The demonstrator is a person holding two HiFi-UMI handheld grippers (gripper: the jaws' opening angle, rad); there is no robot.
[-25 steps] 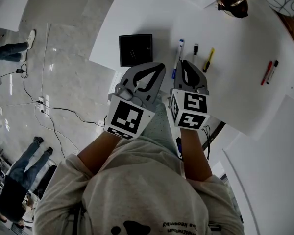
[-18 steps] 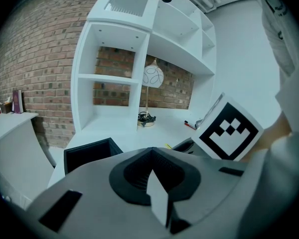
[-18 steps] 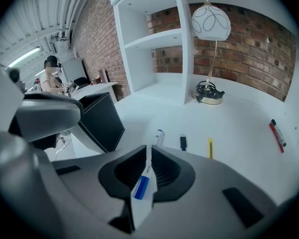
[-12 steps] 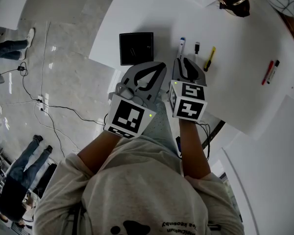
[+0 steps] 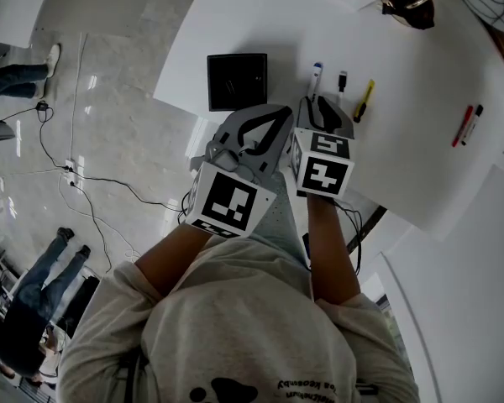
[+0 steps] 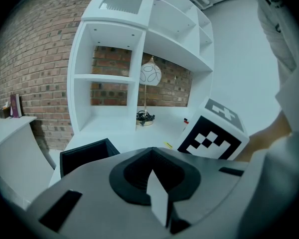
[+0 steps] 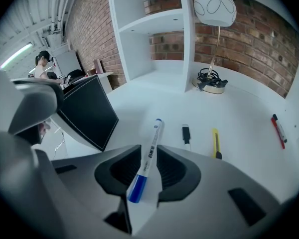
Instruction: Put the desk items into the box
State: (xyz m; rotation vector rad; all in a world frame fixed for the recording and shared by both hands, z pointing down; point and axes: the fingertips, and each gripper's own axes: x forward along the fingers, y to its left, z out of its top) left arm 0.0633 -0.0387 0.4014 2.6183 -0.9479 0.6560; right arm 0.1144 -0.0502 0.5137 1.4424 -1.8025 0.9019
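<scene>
From the head view, the job looks like it is only at the start. The black box (image 5: 237, 82) sits near the table's edge and I see nothing in it. All the things lie out on the white table (image 5: 403, 149). The blue marker (image 5: 315, 80), a little black stick (image 5: 342, 81) and a yellow cutter (image 5: 364, 99) are in a row near the box. A red pen (image 5: 462, 128) and one other pen (image 5: 473, 117) lie side by side, well apart on the right. So I think every one of them is left to do. The left gripper (image 5: 277, 114) hangs just in front of the box, and the right gripper (image 5: 316, 104) is down at the blue marker. Beside the table is a pale shiny floor (image 5: 118, 133) with cables (image 5: 55, 162), and people (image 5: 38, 296) stand there. In the left gripper view, its jaws are pressed together with nothing in them. Past them are the box, white shelves (image 6: 114, 59), a brick wall (image 6: 30, 59) and a round lamp (image 6: 150, 73). In the right gripper view, the jaws have just been opening and stand apart, one on each side of the blue marker. The marker lies on the table between them, and the pads do not squeeze it. I think grabbing this marker comes first.
</scene>
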